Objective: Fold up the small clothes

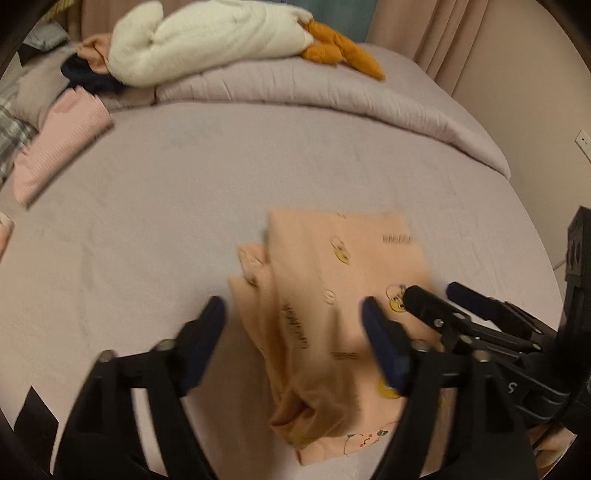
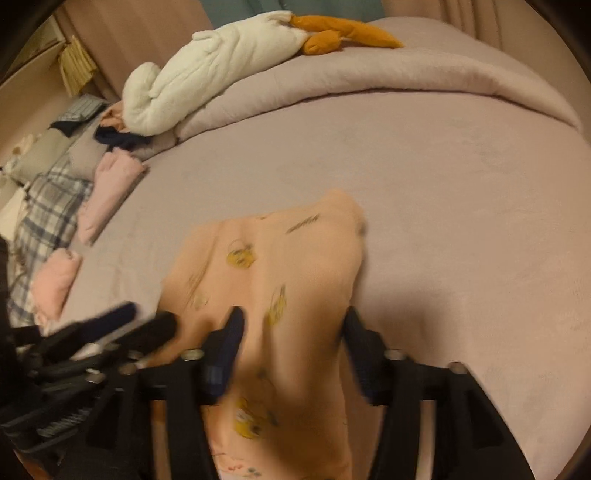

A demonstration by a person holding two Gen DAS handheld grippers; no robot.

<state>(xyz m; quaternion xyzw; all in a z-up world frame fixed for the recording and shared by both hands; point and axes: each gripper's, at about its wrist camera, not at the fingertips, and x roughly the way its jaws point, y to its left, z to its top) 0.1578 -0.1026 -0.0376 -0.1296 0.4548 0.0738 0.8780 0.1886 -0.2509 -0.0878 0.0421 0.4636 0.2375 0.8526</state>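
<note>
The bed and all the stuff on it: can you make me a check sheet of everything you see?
Surface: mauve bed sheet, comforter bunched at the far side.
Job's things: peach printed garment, partly folded; rolled pink clothes at the left edge.
Clutter: white goose plush, plaid cloth, dark clothes.
Grippers: left gripper open over the garment; right gripper open, its fingers either side of a raised fold.
Cables: nothing seen.
Surroundings: curtains, wall socket.
</note>
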